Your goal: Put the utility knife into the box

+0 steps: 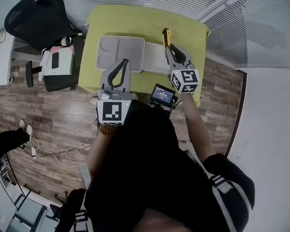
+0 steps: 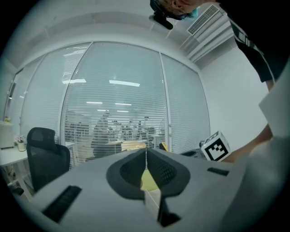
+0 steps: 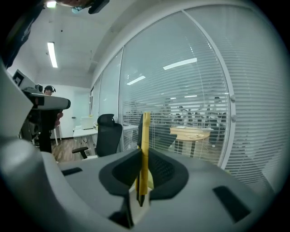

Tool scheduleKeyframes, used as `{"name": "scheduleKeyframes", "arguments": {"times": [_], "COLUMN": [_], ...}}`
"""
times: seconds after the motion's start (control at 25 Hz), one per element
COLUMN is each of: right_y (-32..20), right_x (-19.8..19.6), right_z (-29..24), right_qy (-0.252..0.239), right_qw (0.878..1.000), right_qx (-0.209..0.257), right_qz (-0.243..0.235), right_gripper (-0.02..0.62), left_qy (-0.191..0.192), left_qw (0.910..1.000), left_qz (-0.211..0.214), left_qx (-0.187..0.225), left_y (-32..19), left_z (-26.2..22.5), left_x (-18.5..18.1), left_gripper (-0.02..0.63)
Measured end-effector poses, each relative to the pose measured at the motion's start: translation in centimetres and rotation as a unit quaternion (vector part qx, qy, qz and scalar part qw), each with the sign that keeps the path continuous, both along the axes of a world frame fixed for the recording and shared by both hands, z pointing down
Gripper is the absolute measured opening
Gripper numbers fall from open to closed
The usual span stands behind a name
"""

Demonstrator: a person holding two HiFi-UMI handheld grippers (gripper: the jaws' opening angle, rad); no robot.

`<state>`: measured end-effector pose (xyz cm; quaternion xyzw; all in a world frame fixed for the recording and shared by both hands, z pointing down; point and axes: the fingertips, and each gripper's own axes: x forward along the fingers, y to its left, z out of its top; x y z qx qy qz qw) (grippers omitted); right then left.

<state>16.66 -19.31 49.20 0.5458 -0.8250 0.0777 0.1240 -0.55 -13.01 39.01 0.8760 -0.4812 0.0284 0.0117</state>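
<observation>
Left claw (image 1: pixel 125 62): jaws pressed together on nothing, tips poised at the box's near edge.
Right claw (image 1: pixel 168 46): clamped on the utility knife (image 1: pixel 166 35), gripped low on its yellow body, most of its length sticking out past the tips (its own camera shows it as a thin strip on edge between the pads).
Small screen (image 1: pixel 163 95): just behind the right claw, at the table's near edge.
Box (image 1: pixel 98 55): grey, open and shallow, to the left of the right claw and just ahead of the left one; I can see nothing in it.
Knife's place: in the air, right of the box and not over it, above a pale panel lying beside the box.
Table (image 1: pixel 96 24): yellow-green, under both claws.
Risk: with so little of the body between the pads, a quick swing leftward could let the knife pivot or slip; opening too high would make it bounce off the rim.
Beyond: a black office chair (image 1: pixel 37 19) far left of the left claw, and a glass wall with blinds.
</observation>
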Motion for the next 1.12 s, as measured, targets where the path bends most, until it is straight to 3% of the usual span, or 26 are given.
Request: {"name": "scheduleKeyframes", "arguments": {"times": [0.72,1.12], "right_y": [-0.1,0.0], "right_x": [1.1,1.3], "right_z": [10.1,13.8], "right_qy": [0.039,0.082], "right_qw": [0.993,0.985], "right_qx": [-0.107,-0.143], "right_qz": [-0.016,-0.041], "right_gripper": [0.044,0.044], "left_qy": [-0.010,-0.009], "left_qw": [0.9999,0.9999], "left_qz": [0.008,0.004], "left_qx": [0.000,-0.003], "left_y": [0.5,0.5], "left_z": [0.3,0.5], "left_x": [1.2,1.7], "left_gripper": [0.018,0.018]}}
